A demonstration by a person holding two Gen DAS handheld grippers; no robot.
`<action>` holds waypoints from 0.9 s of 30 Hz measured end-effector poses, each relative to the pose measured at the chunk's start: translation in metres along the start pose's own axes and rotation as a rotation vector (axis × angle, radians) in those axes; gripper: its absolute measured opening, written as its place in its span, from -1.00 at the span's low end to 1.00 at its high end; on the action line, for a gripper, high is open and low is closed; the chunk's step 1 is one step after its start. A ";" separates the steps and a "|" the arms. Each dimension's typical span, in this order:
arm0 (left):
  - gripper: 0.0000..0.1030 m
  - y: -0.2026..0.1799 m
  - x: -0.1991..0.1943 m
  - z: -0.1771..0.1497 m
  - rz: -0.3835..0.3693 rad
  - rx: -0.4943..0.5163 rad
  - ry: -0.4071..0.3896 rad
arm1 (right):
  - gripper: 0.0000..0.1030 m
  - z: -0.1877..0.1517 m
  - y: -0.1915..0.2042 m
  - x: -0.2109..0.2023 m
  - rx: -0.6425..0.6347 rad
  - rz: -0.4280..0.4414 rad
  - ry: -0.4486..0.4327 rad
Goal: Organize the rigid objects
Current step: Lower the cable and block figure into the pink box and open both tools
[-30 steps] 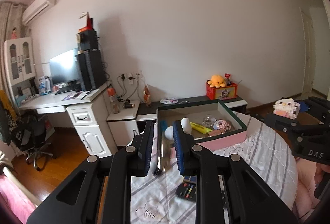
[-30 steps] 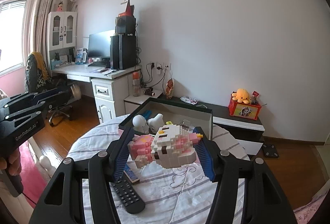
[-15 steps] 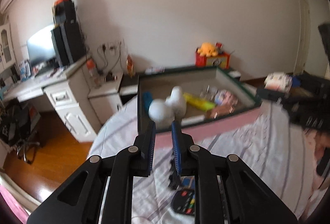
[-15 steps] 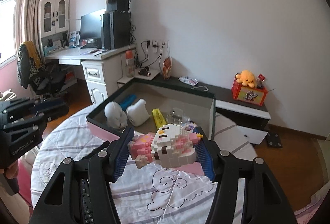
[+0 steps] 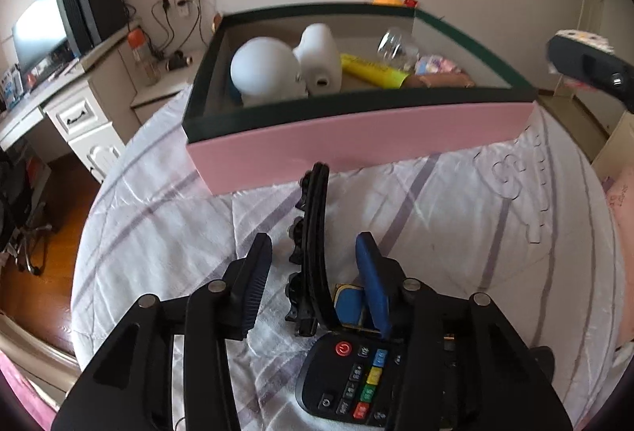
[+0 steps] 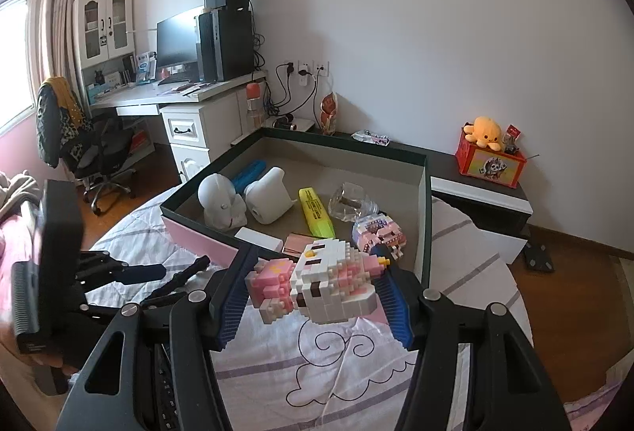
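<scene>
On the left, the left gripper (image 5: 313,274) hangs low over the bed (image 5: 455,217), its jaws apart and just opened wider, straddling a black hair clip (image 5: 313,232) that lies on the quilt. The pads do not touch the clip yet. Its toothed side faces the left pad and it is narrow and curved, so a close that lands off-centre could flip it or pinch only the teeth. A remote control (image 5: 348,383) lies just beside the clip, under the right finger; that finger could snag it or drag it along.

Further right, the right gripper (image 6: 313,296) is clamped on a block figure (image 6: 317,286), pink and white, held in the air just short of the near wall of the box (image 6: 426,217). Pressed bricks can part under squeeze, so a knock on the rim might shed pieces. Inside the box, 2 white figurines (image 6: 220,201), a yellow highlighter (image 6: 315,211) and a smaller block toy (image 6: 378,230) crowd the floor; a careless drop could land on them.
</scene>
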State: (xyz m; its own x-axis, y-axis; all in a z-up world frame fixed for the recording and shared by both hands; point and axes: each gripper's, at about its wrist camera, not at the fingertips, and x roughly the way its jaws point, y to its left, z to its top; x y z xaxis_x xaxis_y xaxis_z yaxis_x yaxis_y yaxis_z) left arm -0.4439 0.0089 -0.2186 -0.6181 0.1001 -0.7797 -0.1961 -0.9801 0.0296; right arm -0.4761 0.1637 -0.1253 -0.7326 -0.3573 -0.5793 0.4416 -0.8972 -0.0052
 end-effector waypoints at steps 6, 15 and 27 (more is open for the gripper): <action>-0.77 -0.002 -0.017 0.003 0.029 0.015 -0.074 | 0.17 0.001 -0.002 -0.001 -0.002 -0.005 0.001; -0.77 -0.001 -0.068 0.036 0.013 0.039 -0.215 | 0.17 0.012 -0.007 -0.001 -0.006 -0.014 -0.013; -0.76 -0.017 -0.049 0.113 -0.024 0.113 -0.221 | 0.17 0.045 -0.030 0.050 -0.011 -0.047 0.023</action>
State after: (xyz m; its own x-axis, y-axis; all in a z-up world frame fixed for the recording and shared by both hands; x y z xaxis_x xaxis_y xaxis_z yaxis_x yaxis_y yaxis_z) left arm -0.4964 0.0401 -0.1107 -0.7616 0.1700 -0.6253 -0.2884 -0.9531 0.0921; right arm -0.5491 0.1612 -0.1169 -0.7407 -0.3082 -0.5969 0.4123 -0.9101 -0.0418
